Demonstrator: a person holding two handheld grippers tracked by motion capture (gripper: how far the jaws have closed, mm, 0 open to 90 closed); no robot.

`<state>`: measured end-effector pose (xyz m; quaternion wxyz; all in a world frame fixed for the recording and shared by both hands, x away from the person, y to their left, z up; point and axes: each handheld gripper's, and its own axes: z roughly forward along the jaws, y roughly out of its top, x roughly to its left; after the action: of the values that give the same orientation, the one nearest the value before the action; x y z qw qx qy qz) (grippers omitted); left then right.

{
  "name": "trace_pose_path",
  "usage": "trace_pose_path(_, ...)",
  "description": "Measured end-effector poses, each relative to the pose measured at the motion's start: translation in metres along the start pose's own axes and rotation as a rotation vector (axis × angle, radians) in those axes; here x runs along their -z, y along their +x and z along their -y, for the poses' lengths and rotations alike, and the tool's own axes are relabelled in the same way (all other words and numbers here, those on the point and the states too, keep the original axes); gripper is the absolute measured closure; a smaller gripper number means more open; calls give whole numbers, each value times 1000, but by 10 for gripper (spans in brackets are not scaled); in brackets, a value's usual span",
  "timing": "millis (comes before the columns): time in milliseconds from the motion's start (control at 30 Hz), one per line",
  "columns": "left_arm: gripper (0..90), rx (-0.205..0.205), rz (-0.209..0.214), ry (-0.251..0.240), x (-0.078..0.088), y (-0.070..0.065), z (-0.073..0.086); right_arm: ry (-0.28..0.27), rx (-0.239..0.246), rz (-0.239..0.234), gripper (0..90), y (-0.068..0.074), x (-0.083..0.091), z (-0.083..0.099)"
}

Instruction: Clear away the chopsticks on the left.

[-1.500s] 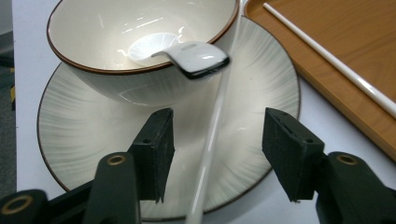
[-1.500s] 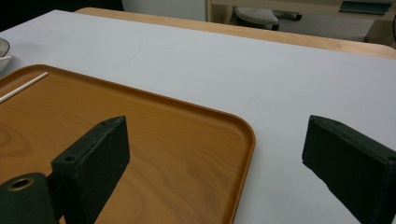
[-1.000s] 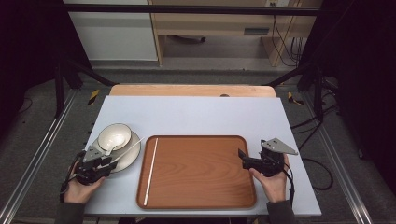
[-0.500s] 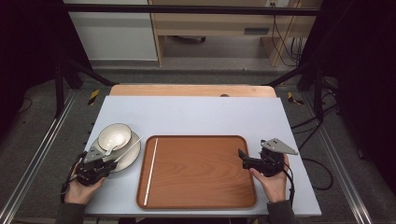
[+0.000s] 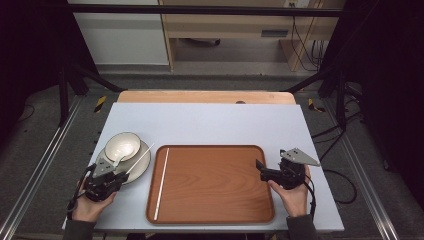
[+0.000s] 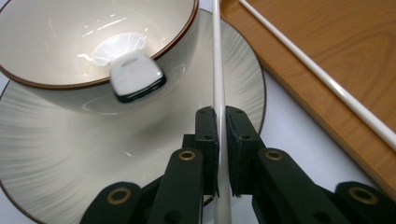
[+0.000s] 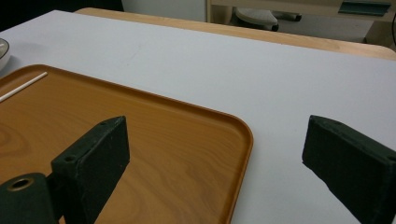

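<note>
A cream bowl (image 5: 122, 145) with a brown rim stands on a ribbed plate (image 5: 137, 167) at the table's left. A white spoon handle (image 6: 135, 77) leans over the bowl's (image 6: 93, 42) rim. My left gripper (image 5: 107, 180) is at the plate's (image 6: 56, 140) near edge, shut (image 6: 222, 116) on a white chopstick (image 6: 218, 70) that points away across the plate. A second white chopstick (image 5: 162, 182) lies along the left side of the brown tray (image 5: 215, 200). My right gripper (image 5: 270, 175) hovers open (image 7: 219, 149) over the tray's (image 7: 140, 140) right edge, holding nothing.
The table (image 5: 210, 122) is covered in pale grey, with a wooden strip (image 5: 205, 96) at its far edge. Black frame legs (image 5: 65, 85) and cables (image 5: 340, 130) stand on the floor at both sides. The tray's rim (image 7: 245, 154) rises slightly above the table.
Hardly anything differs: the left gripper stays at the plate's near edge on the chopstick, shifted only slightly, and the right hand holds still by the tray.
</note>
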<state>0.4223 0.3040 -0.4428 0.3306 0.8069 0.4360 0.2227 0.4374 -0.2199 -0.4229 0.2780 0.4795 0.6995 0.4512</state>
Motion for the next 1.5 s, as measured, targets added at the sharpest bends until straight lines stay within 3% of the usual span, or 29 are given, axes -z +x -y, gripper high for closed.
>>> trace_pose_path(467,838,52,-1,-60,4,-29,-9,-5,-3,5,75,-1,1,0)
trace_pose_path(900,837,113,-37,-99,-2,-66,-16,-11,-6,4,75,-1,2,-1)
trace_pose_path(1300,837,170,-87,-141,-6,-90,-26,-8,-3,4,74,0,2,-1)
trace_pose_path(1500,837,204,-89,-164,-7,-97,-34,-14,-10,-1,74,1,3,-2)
